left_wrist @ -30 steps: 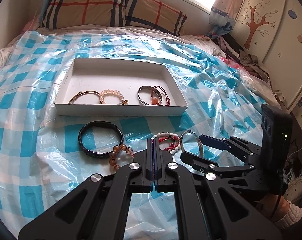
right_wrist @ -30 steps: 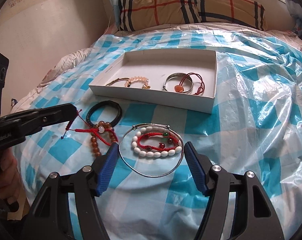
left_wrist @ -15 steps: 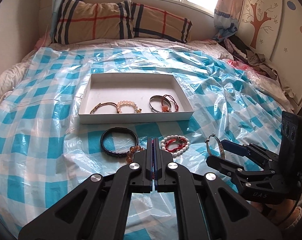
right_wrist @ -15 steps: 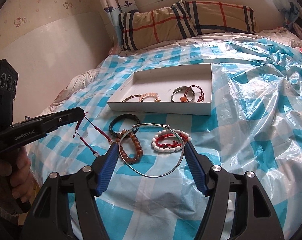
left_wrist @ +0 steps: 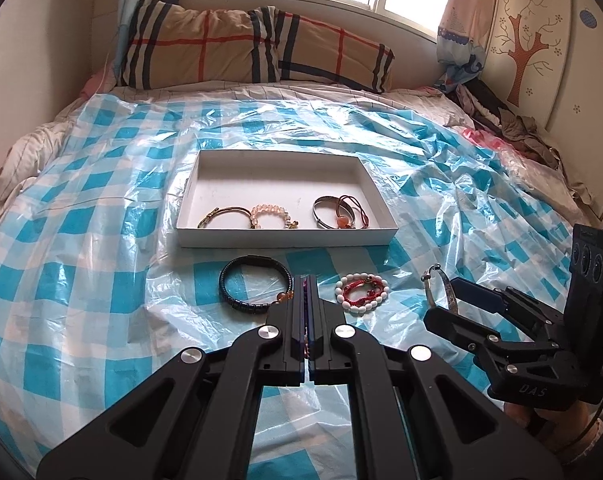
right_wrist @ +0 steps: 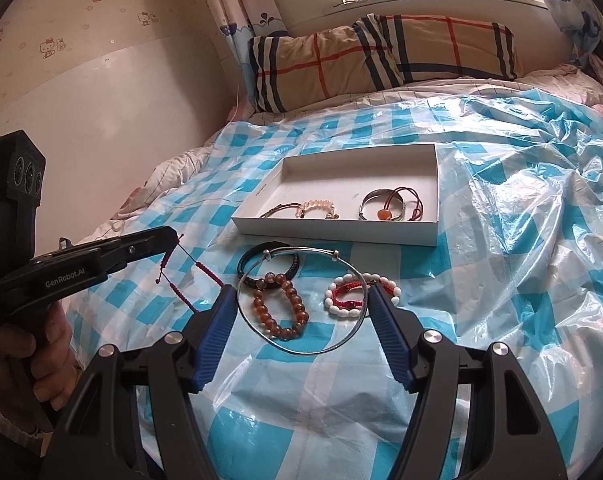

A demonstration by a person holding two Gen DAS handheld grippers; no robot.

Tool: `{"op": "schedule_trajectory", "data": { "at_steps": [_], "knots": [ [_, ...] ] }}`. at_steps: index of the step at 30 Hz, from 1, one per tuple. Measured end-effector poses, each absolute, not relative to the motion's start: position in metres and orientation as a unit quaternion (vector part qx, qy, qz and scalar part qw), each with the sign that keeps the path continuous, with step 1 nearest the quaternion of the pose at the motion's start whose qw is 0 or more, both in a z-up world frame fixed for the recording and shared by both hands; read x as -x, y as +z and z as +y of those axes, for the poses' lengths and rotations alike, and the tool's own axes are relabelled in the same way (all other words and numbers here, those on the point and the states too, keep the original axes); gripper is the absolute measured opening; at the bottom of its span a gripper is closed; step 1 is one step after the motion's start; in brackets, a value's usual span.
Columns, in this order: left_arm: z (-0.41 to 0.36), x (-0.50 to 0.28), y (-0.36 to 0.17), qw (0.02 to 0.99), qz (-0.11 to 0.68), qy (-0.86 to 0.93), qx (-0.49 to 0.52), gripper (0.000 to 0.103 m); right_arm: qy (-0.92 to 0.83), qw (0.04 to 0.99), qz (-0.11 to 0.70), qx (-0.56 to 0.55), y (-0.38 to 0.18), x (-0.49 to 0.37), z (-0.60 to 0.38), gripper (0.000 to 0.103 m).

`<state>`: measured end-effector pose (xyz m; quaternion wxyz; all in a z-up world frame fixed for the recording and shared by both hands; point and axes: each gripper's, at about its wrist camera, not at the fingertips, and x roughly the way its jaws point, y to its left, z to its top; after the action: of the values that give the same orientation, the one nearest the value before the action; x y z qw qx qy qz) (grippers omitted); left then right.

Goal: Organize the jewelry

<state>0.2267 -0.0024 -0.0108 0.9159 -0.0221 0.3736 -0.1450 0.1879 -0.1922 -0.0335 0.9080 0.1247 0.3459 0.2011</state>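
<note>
A white shallow box (left_wrist: 285,236) lies on the bed holding 4 pieces: a gold bangle (left_wrist: 221,216), a pink bead bracelet (left_wrist: 267,216), a silver cuff (left_wrist: 329,210) and a red cord (left_wrist: 355,210). In front lie a black bracelet (right_wrist: 267,262), amber beads (right_wrist: 279,306) and a white-and-red bracelet (right_wrist: 351,294). A thin silver bangle (right_wrist: 301,300) and a red string bracelet (right_wrist: 189,276) are held lifted.

1. Ahead of you the white box (left_wrist: 285,236) lies on the bed's checked plastic sheet (left_wrist: 101,240); its far half is bare, while bracelets crowd its near wall.
2. Between you and the box, the black bracelet (left_wrist: 253,284), amber beads (right_wrist: 279,306) and white-bead bracelet (left_wrist: 361,294) block a low approach.
3. To either side of the box the sheet is open.
4. Pillows (left_wrist: 253,52) close off the far end.
</note>
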Motion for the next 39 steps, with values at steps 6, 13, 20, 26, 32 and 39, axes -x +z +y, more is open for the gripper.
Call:
{"op": "schedule_trajectory", "data": {
  "at_steps": [6,13,20,26,32,39],
  "knots": [
    [0.003,-0.229,-0.011,0.915,0.375,-0.144,0.034,0.001,0.206,0.908,0.341,-0.126,-0.032,-0.192,-0.189,0.065],
    [0.005,-0.232,-0.01,0.915,0.374,-0.143,0.043,0.001,0.21,0.909,0.337,-0.128,-0.031,-0.196,-0.188,0.065],
    [0.005,-0.235,-0.008,0.916,0.373,-0.143,0.044,0.001,0.214,0.909,0.334,-0.13,-0.03,-0.199,-0.187,0.065],
    [0.005,-0.236,-0.008,0.916,0.373,-0.143,0.043,0.001,0.218,0.908,0.334,-0.128,-0.031,-0.202,-0.186,0.065],
    [0.004,-0.236,-0.008,0.916,0.372,-0.143,0.044,0.001,0.218,0.908,0.334,-0.128,-0.031,-0.202,-0.185,0.065],
    [0.002,-0.238,-0.008,0.917,0.37,-0.144,0.039,0.001,0.218,0.909,0.333,-0.126,-0.031,-0.204,-0.184,0.065]
  ]
}}
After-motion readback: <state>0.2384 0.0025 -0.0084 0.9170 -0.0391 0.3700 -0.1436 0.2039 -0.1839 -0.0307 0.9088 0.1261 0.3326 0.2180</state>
